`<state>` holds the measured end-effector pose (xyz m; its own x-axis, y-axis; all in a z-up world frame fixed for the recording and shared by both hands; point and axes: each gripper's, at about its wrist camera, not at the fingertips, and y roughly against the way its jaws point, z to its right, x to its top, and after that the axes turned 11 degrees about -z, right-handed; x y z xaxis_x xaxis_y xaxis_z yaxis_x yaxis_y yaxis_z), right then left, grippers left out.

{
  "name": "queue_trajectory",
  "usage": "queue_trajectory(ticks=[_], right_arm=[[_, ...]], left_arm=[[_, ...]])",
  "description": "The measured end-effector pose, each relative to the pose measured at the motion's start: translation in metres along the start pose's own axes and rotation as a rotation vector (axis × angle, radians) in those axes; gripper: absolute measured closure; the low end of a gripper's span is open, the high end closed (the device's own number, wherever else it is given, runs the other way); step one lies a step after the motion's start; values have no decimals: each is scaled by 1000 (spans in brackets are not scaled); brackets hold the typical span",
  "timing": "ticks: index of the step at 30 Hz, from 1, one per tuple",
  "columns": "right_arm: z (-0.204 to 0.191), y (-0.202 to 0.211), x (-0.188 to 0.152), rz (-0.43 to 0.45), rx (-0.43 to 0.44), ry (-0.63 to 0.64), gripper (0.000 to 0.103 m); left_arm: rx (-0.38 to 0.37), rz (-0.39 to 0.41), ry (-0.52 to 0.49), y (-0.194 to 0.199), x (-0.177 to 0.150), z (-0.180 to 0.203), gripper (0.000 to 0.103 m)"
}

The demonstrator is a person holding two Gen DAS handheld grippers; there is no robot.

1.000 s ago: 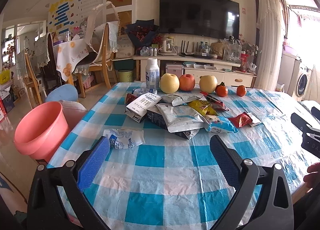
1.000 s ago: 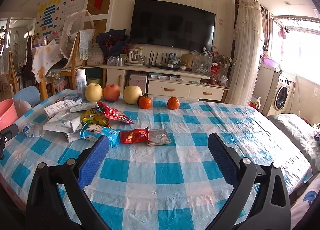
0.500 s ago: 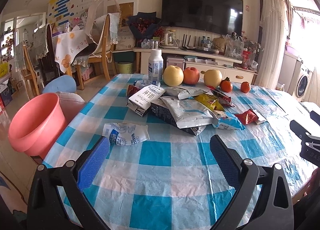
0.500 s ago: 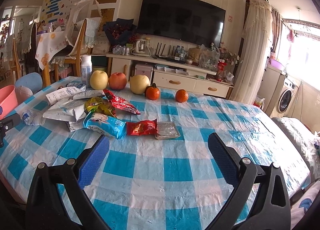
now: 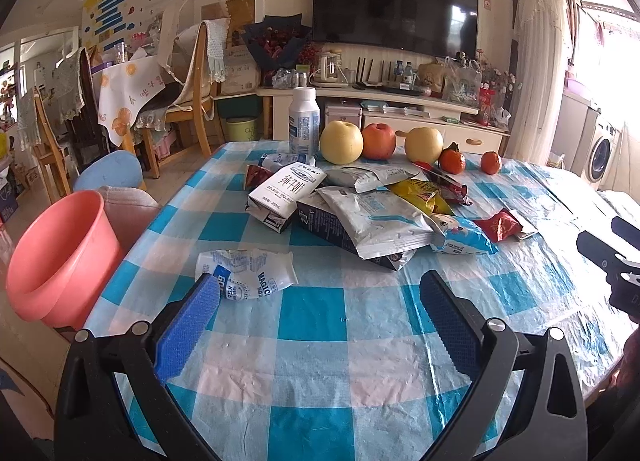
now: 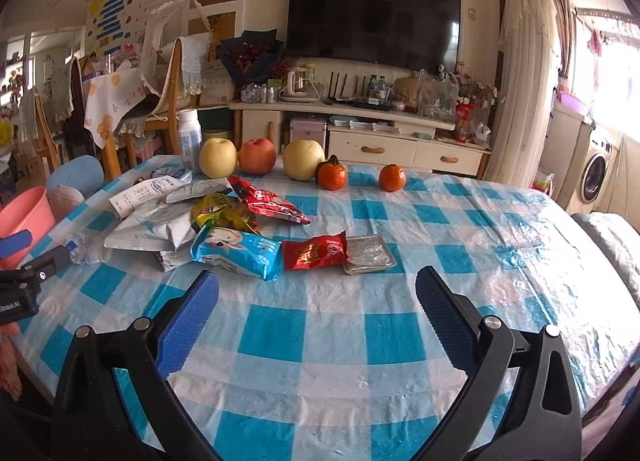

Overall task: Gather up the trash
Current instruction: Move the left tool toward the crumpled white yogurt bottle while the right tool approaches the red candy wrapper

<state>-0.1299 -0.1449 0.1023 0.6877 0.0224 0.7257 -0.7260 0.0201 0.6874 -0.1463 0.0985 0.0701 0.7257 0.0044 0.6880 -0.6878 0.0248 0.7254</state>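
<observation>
Nothing is collected yet: both your left hand-held gripper [image 5: 320, 301] and right hand-held gripper [image 6: 316, 297] gape empty, wrappers [image 5: 376, 221] litter the desk [image 5: 312, 313], and the pink bucket [image 5: 56, 257] waits.

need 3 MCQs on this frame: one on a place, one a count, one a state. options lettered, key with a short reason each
1. Where is the pink bucket?
A. On the table among the wrappers
B. Off the table's left edge, beside it
C. On the TV cabinet

2. How many small orange fruits stand at the far side of the table?
A. One
B. Two
C. Four

3. What is the state of the left gripper?
A. Open, holding nothing
B. Shut on the crushed bottle
C. Shut on a milk carton

Key:
1 B: the bucket sits lower than the tablecloth, past its left edge.
2 B: one orange fruit by the pear, another further right.
3 A: the jaws stand wide apart, and the crushed bottle lies on the cloth just ahead of the left finger.
</observation>
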Motion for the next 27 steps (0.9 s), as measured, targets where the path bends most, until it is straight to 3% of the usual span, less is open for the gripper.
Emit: queue_trajectory(ticks=[15, 20, 24, 27], right_arm=[[-3, -40, 26, -94, 275, -71, 4], [-7, -57, 36, -121, 284, -55, 4], [3, -71, 40, -148, 294, -95, 5], [7, -84, 41, -180, 313, -125, 13]], left_arm=[[-81, -148, 72, -46, 25, -42, 4], [-63, -216, 112, -69, 28, -53, 4], [-4, -238, 104, -84, 31, -55, 4], [7, -264, 122, -93, 32, -58, 4]])
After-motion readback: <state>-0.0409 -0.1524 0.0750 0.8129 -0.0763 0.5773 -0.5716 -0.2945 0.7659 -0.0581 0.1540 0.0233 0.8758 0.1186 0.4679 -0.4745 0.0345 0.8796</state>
